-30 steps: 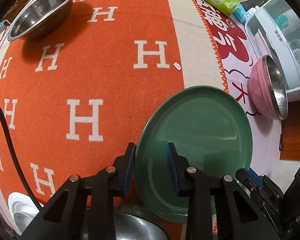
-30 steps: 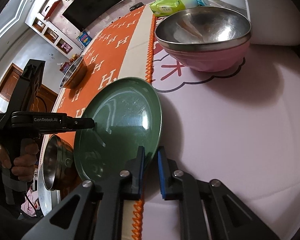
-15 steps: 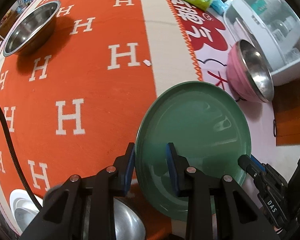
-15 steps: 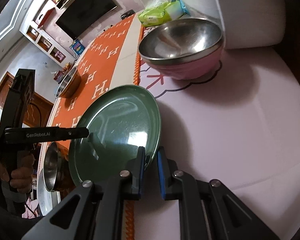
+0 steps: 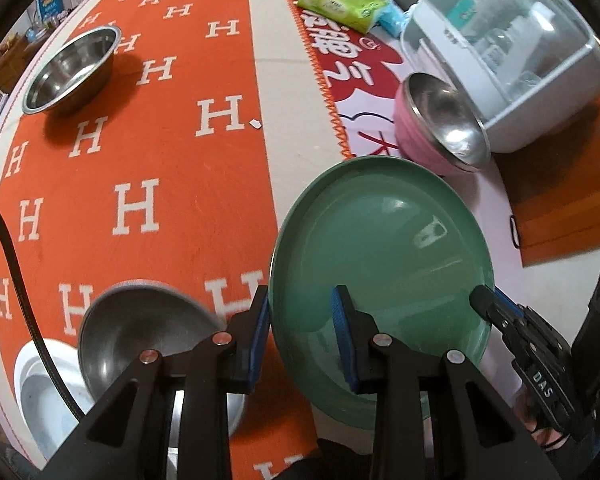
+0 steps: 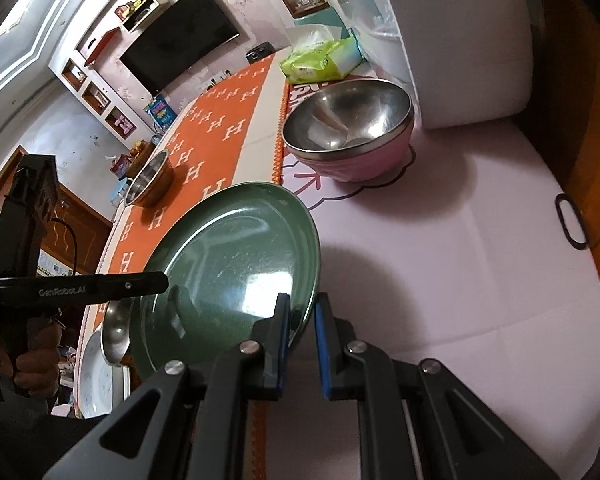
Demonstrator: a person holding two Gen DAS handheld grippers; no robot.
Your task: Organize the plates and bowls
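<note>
Two hand-held grippers meet on one green plate (image 5: 384,248). Your right hand-held gripper (image 6: 302,334) has its blue pads pinched onto the plate's rim, and the plate hangs tilted above the seam where the orange H-patterned cloth (image 5: 140,152) meets the pink mat (image 6: 440,280). Your left hand-held gripper (image 5: 300,332) straddles the opposite rim with its jaws parted; one pad lies against the outer edge, the other sits over the plate's face without visibly pressing. Beyond the plate, on the mat, a steel bowl (image 6: 348,124) sits nested in a pink bowl (image 6: 356,164). Left of the plate, close under your left gripper, a steel bowl (image 5: 148,340) rests beside a white dish (image 5: 44,396). Farther across the cloth from the plate stands another steel bowl (image 5: 72,70).
</note>
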